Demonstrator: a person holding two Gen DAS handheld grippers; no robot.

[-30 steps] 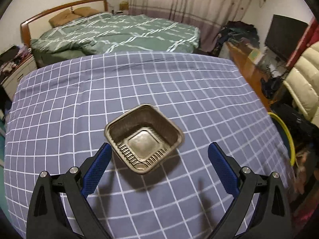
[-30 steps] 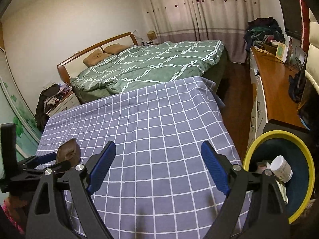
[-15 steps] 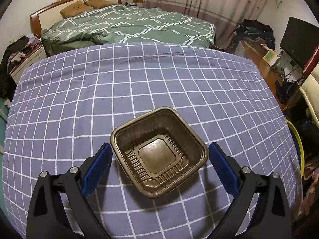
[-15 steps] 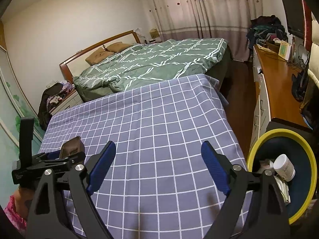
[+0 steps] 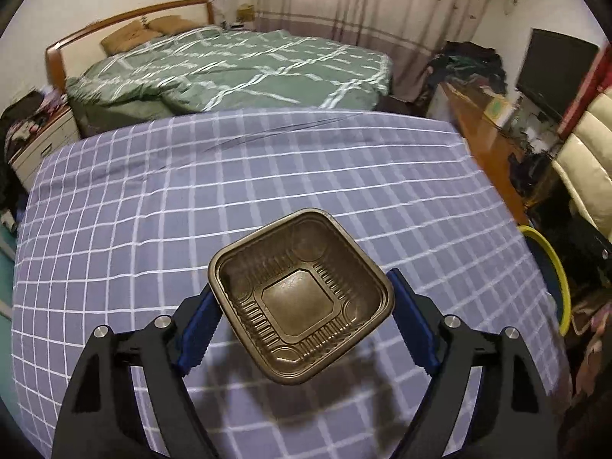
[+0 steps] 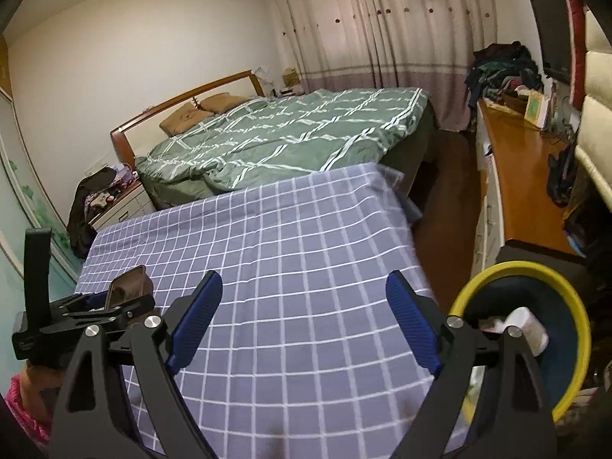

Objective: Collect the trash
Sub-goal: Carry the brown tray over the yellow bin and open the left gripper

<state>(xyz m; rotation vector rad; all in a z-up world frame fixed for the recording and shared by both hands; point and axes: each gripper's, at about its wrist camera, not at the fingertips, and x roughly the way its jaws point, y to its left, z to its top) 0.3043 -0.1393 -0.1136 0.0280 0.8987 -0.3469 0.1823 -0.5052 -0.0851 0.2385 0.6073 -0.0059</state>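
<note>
A brown square plastic tray point(image 5: 302, 292) sits between my left gripper's point(image 5: 306, 321) blue fingers, which press its two sides; it is tilted and lifted off the purple checked tablecloth point(image 5: 267, 176). In the right wrist view the same tray point(image 6: 128, 287) shows at the far left, held in the left gripper. My right gripper point(image 6: 304, 319) is open and empty above the cloth. A yellow-rimmed trash bin point(image 6: 535, 329) stands beside the table on the right, with a white bottle point(image 6: 529, 331) and other trash inside.
A bed with a green quilt point(image 6: 283, 137) lies beyond the table. A wooden desk point(image 6: 516, 176) runs along the right wall, with a TV point(image 5: 554, 65) and a cream chair point(image 5: 585, 168). A nightstand point(image 5: 38, 145) stands at the left. The bin's rim also shows in the left wrist view point(image 5: 556, 267).
My left gripper moved in over the tray, closed on its sides and lifted it off the cloth. The right gripper stayed open and shifted only slightly.
</note>
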